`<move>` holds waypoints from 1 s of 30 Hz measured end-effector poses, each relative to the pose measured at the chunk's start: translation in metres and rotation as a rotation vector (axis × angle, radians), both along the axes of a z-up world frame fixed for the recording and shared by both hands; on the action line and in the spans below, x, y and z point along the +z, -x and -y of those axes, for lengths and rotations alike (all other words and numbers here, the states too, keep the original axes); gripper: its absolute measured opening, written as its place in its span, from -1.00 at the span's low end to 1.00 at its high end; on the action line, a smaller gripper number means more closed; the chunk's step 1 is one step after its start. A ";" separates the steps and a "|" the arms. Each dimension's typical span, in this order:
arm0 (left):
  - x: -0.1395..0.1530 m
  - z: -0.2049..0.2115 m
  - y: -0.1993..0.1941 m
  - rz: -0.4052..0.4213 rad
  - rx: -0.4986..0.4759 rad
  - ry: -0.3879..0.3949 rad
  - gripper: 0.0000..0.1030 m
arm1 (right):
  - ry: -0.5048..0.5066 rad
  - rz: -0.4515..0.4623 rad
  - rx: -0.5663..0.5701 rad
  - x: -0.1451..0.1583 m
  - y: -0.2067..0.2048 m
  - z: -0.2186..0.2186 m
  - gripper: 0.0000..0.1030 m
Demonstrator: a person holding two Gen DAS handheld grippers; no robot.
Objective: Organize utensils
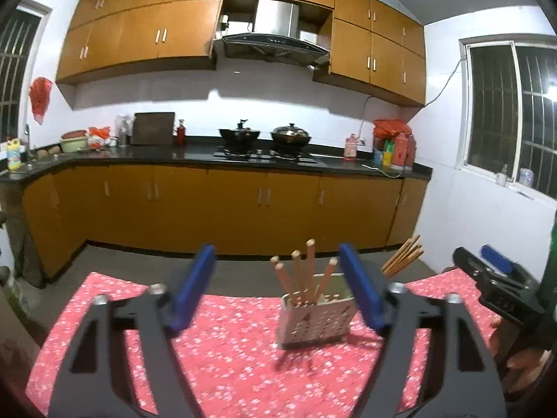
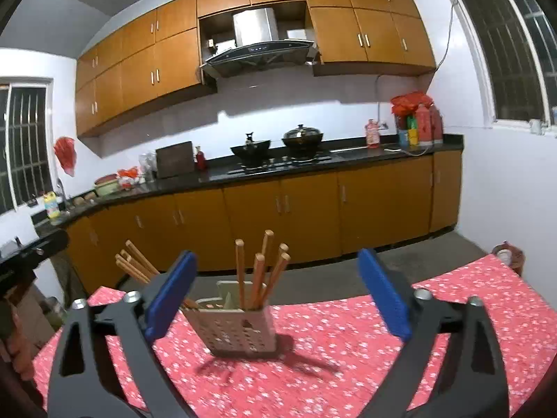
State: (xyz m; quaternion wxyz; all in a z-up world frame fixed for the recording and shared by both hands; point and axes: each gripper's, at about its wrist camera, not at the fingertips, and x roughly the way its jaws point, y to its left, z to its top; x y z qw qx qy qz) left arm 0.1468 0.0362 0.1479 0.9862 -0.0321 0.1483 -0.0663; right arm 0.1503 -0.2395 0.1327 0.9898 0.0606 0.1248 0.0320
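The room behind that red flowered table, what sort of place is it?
A home kitchen, most likely. Two lidded woks sit on a gas hob under a steel range hood, orange wood cabinets line the wall, and a chopstick holder stands on the table.

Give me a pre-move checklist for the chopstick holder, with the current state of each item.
1. Left gripper open and holding nothing: ok.
2. Right gripper open and holding nothing: ok.
3. Holder upright on the red floral tablecloth: ok.
4. Chopsticks gathered in one compartment: not ok; one bunch stands near upright, a second bunch leans far out over the holder's side.
5. Any loose chopsticks left on the tablecloth: cannot tell; none shows, but the gripper bodies hide the near part.
6. Both grippers apart from the holder: ok; neither touches it.
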 end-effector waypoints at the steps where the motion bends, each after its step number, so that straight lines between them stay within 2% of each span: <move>1: -0.001 0.000 0.007 0.007 0.012 -0.013 0.76 | 0.020 0.002 -0.015 0.000 0.004 -0.002 0.97; 3: -0.003 0.000 0.020 0.020 0.036 -0.037 0.92 | 0.071 0.008 -0.045 -0.002 0.017 -0.008 0.97; 7: -0.017 0.000 0.054 0.026 0.065 -0.078 0.92 | 0.182 0.011 -0.071 -0.012 0.050 -0.024 0.97; 16: -0.072 -0.010 0.116 -0.029 0.112 -0.029 0.92 | 0.135 -0.057 0.001 -0.063 0.115 -0.033 0.97; 22: -0.103 -0.010 0.149 -0.024 0.164 -0.064 0.92 | 0.082 -0.098 0.000 -0.092 0.140 -0.031 0.97; 30: -0.130 -0.007 0.165 -0.061 0.171 -0.090 0.92 | 0.092 -0.124 -0.045 -0.115 0.161 -0.029 0.97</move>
